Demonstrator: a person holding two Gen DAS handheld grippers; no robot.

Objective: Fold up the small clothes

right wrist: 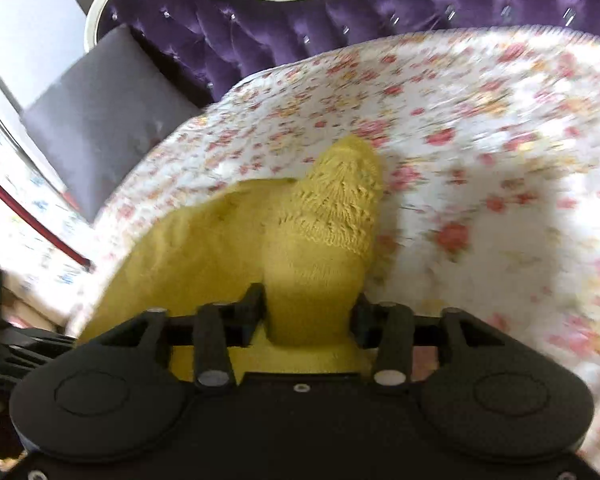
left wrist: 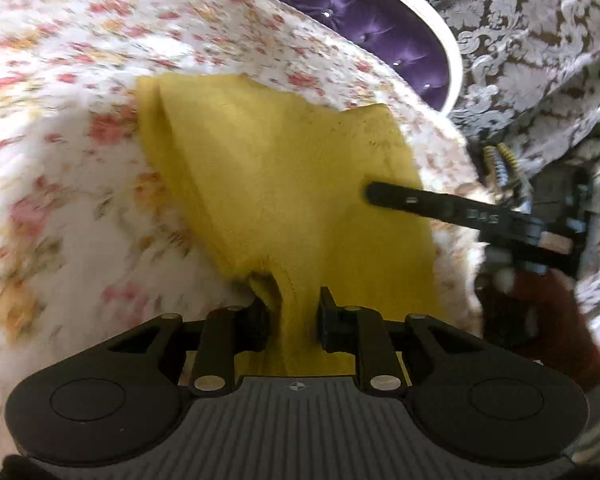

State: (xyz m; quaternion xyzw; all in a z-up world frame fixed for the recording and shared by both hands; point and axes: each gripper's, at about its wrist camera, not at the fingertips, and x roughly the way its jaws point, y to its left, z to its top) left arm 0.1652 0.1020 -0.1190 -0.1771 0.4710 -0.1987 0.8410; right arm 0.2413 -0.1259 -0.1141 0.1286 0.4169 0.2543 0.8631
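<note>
The only writing in view is a few pale raised characters on the long black finger of the right gripper (left wrist: 370, 194), which reaches in from the right edge of the left wrist view; they are too blurred to read. The yellow knitted garment (left wrist: 284, 184) fills the middle of both views, lying on a floral bedspread (left wrist: 80, 128) and rising in a bunched fold toward each camera. At lower centre of the left wrist view the left gripper (left wrist: 294, 322) has its fingers drawn narrow and pinched on a gathered strip of the yellow knit. In the right wrist view the right gripper (right wrist: 310, 312) has its fingers set wider, with a thick roll of the garment (right wrist: 312, 240) packed between them; its ribbed end stands up above centre. Much of the bedspread is smeared by motion blur, and the garment's near edge is hidden behind the gripper bodies. A purple tufted headboard (right wrist: 340, 28) with a white frame curves across the top, a grey cushion (right wrist: 100, 112) leans at upper left, and a damask-patterned curtain (left wrist: 540, 40) fills the left wrist view's upper right.
</note>
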